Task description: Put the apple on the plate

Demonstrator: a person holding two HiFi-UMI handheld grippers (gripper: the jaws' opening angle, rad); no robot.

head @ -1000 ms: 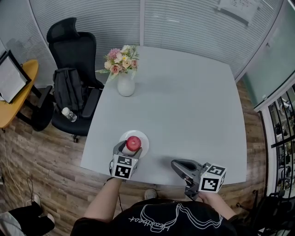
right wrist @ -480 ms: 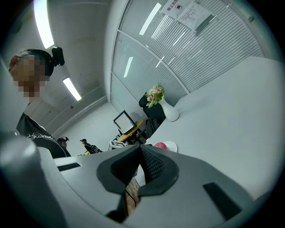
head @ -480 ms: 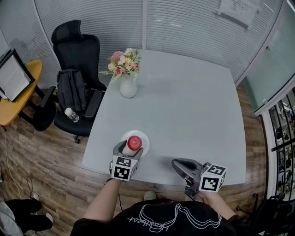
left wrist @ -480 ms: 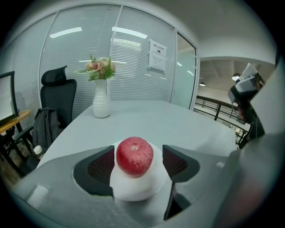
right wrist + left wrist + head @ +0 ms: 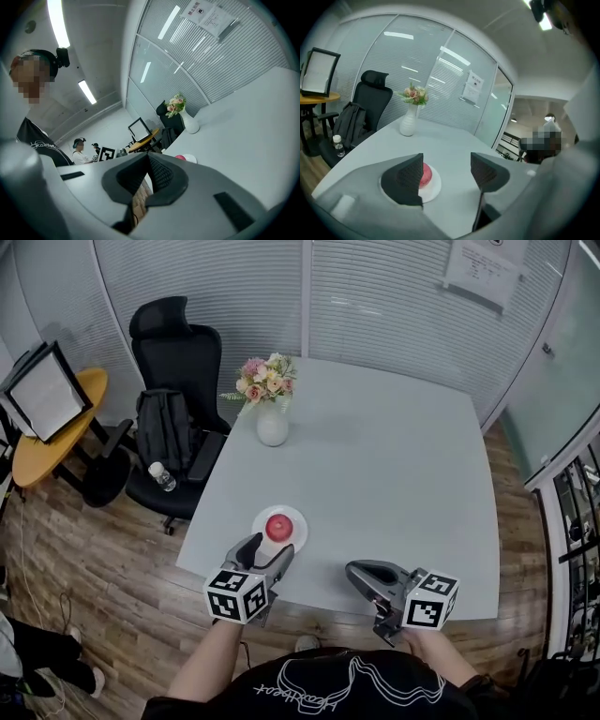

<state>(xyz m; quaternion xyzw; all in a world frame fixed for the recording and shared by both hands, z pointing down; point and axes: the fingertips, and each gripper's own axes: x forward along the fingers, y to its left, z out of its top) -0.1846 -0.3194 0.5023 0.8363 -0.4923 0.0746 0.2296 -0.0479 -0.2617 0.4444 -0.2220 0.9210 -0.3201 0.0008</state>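
Note:
A red apple point(image 5: 277, 526) rests on a small white plate point(image 5: 294, 518) near the table's front left edge. My left gripper point(image 5: 267, 553) hovers just short of the plate, open, with nothing between its jaws. In the left gripper view the apple point(image 5: 427, 174) and plate point(image 5: 434, 188) show partly behind the left fingertip, and the left gripper point(image 5: 447, 171) holds nothing. My right gripper point(image 5: 355, 571) is shut and empty over the front edge, well right of the plate. The right gripper view shows its jaws pressed together at the right gripper point(image 5: 147, 174), with the apple point(image 5: 182, 158) far off.
A white vase of flowers point(image 5: 272, 420) stands at the table's far left. Left of the grey table point(image 5: 394, 484) are a black office chair point(image 5: 178, 357) holding a backpack point(image 5: 164, 432) and a bottle point(image 5: 161, 476), and a yellow round table point(image 5: 42, 442).
My left gripper has drawn back toward the person, away from the apple it was around. The apple stays on the plate. The right gripper has hardly moved.

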